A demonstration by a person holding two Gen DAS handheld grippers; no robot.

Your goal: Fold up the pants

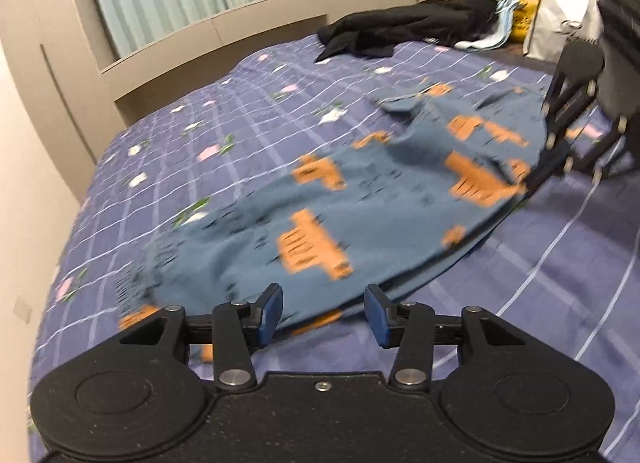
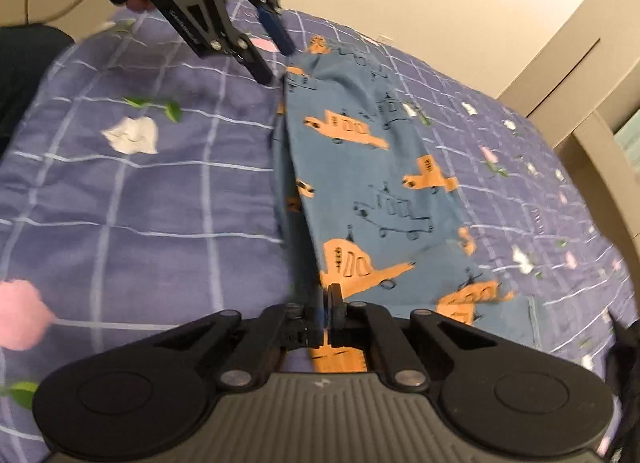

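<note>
Two tools, one pair of pants (image 2: 372, 191), and they sit at opposite ends of it. The blue pants with orange vehicles lie flat on the bed (image 2: 132, 199), long axis running straight from one tool to the other. Right tool (image 2: 326, 311) is clenched on the near end of the fabric. Left tool (image 1: 323, 313) is released, nothing between its pads, hovering just off the far end. So I'd guess the next fold goes lengthwise, and the right one is already placed to carry its end over.
</note>
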